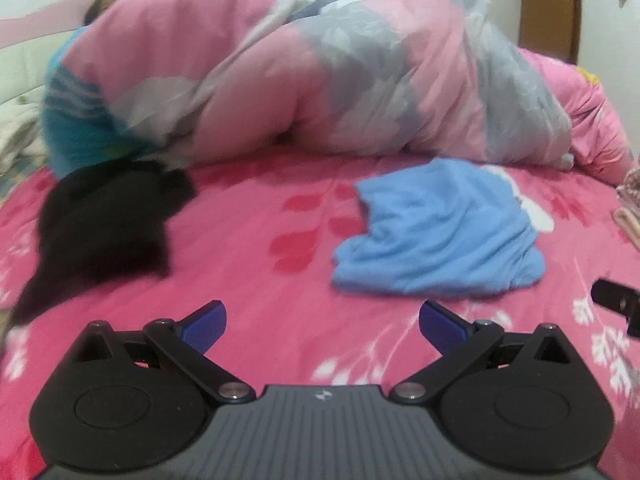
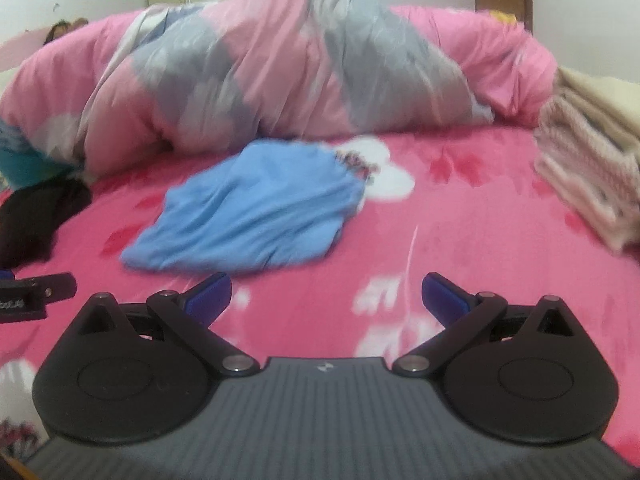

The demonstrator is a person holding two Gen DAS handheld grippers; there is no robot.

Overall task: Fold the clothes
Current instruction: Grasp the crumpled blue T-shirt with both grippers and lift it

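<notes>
Both the left gripper [image 1: 323, 322] and right gripper [image 2: 326, 295] hover with jaws spread, empty. The crumpled blue garment [image 1: 436, 232] lies on the bed [image 1: 256, 280], ahead. Pinching one bunched layer could drag it into a worse heap.

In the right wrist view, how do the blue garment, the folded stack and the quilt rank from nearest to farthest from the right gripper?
From the right gripper:
1. Blue garment, just ahead, slightly left.
2. Folded stack, at the right edge.
3. Quilt, heaped across the back.
</notes>
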